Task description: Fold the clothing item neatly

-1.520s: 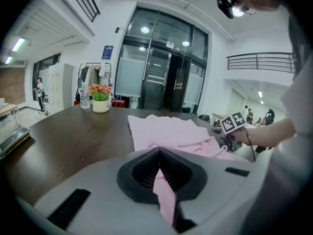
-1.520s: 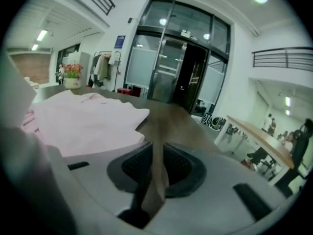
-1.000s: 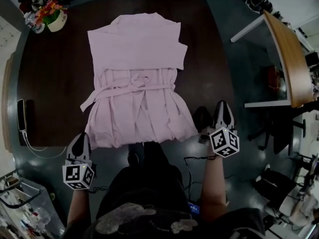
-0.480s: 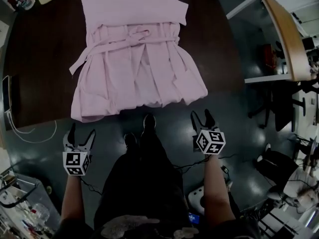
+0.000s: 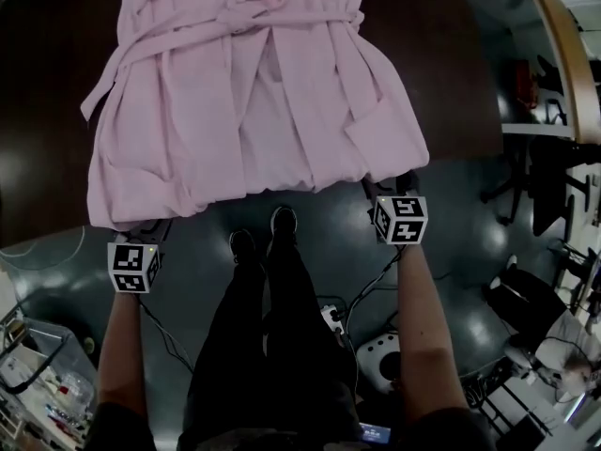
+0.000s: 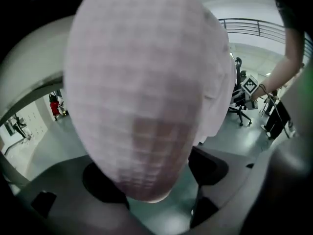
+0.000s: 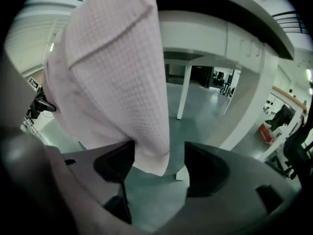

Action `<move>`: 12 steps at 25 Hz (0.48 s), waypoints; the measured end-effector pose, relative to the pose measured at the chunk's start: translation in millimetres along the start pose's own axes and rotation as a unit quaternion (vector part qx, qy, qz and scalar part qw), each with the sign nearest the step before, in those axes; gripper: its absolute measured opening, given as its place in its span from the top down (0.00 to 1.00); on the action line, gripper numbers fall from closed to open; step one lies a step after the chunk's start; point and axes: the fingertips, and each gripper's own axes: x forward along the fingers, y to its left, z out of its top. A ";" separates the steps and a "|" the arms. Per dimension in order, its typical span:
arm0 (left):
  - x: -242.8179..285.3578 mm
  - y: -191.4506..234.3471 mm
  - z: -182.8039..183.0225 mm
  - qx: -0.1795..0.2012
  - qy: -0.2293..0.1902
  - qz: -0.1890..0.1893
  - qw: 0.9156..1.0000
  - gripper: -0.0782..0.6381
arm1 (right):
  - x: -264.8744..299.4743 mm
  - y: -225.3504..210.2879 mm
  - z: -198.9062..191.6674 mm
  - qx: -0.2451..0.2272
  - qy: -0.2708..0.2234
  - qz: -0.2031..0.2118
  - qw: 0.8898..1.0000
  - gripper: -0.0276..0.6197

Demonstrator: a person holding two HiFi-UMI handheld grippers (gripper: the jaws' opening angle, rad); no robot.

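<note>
The left gripper (image 6: 156, 180) has its two dark fingers (image 6: 210, 168) spread wide. They have just been opening. A rounded corner of pale pink cloth hangs down between them, and neither pad is pressing on it. In that gripper's own view this corner is blurred and fills most of the picture.

The right gripper (image 7: 159, 168) is also spread wide and has just been opening. A folded corner of the same cloth drops between its fingers (image 7: 205, 170). The cloth sits close against the left-hand pad and well clear of the other one.

The cloth is a light pink robe (image 5: 254, 111) with a fine waffle weave. It lies spread flat on a dark brown table (image 5: 38, 111), with the skirt end nearest the person. A matching belt (image 5: 249, 7) is tied at the waist, and one loose tail slants off towards the left edge. Long soft pleats run down the skirt. The hem bunches along the table's near edge, and its two lower corners hang over that edge to where the grippers meet them.

From the head view, each gripper's marker cube sits just below a hem corner. The person's arms reach forward on either side of legs in dark trousers, above a dark grey-green floor (image 5: 197, 280).
</note>
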 end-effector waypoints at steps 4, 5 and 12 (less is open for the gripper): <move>21.8 -18.9 -6.7 0.031 0.019 -0.018 0.999 0.36 | 16.3 4.1 13.6 0.007 -0.027 0.021 0.999 0.52; 23.8 -21.7 -10.9 0.028 0.026 -0.021 0.999 0.36 | 16.3 11.0 19.9 0.007 -0.038 0.032 0.999 0.56; -11.7 -56.3 -6.5 -0.015 0.030 -0.049 0.998 0.85 | -33.7 60.9 23.6 0.031 -0.060 0.047 0.997 0.96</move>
